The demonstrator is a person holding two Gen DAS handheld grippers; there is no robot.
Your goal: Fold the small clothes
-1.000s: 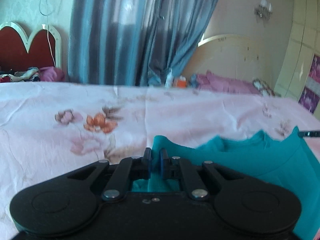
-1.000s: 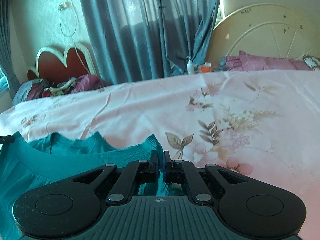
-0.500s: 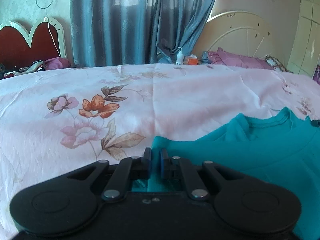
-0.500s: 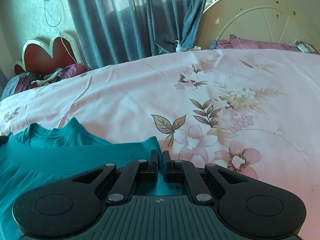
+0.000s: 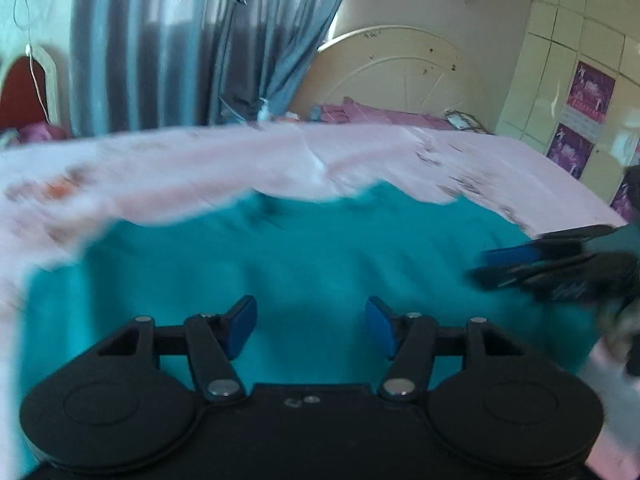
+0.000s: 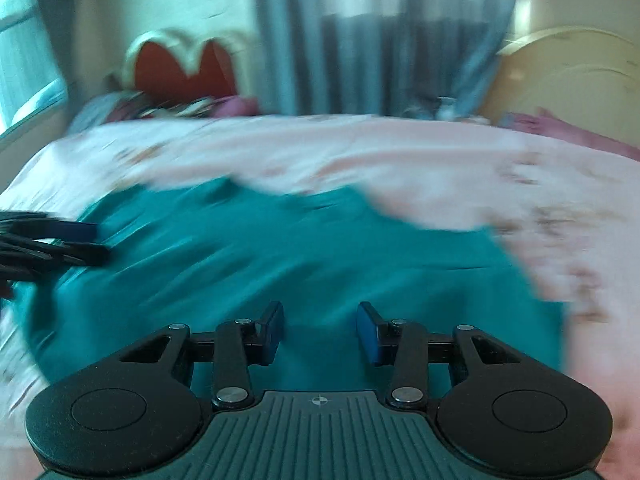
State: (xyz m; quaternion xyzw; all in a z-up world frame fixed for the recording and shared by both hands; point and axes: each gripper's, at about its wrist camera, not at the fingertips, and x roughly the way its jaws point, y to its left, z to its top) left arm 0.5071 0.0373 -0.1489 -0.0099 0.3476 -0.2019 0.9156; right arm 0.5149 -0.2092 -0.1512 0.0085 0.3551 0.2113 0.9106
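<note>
left view, far left: red headboard (image 5: 18,88) with a pale frame, white cord hanging by it, blurred
left view, curtain: grey-blue curtain (image 5: 168,40) behind the bed, tied back at its right edge
left view, bed: pink floral bedsheet (image 5: 200,160), heavy motion blur, flowers smeared
left view, task item: teal shirt (image 5: 300,264) lies spread on the bedsheet, just ahead of and under the fingers, fills the middle of the frame
left gripper (image 5: 311,325): fingers (image 5: 242,326) apart, blue pads showing, jaws have just been opening; nothing clamped, only the teal shirt lying below the gap
left view, right edge: right gripper (image 5: 516,266) comes in from the side over the shirt's right part, blurred, contact unclear
left view, background right: cream arched headboard (image 5: 400,68), purple pillow (image 5: 384,114) below it, tiled wall with purple posters (image 5: 592,92)
right view, left edge: left gripper (image 6: 80,240) enters from the side, dark fingers over the shirt's left part, blurred
right view, task item: teal shirt (image 6: 280,264) flat on the pink bedsheet (image 6: 440,160), under and ahead of the fingers, wrinkled
right gripper (image 6: 320,330): fingers (image 6: 370,332) apart, jaws have just been opening, nothing gripped; shirt fabric seen through the gap below
right view, background: red headboard (image 6: 180,64) left, curtain (image 6: 360,32) centre, cream headboard (image 6: 560,72) right, all blurred
</note>
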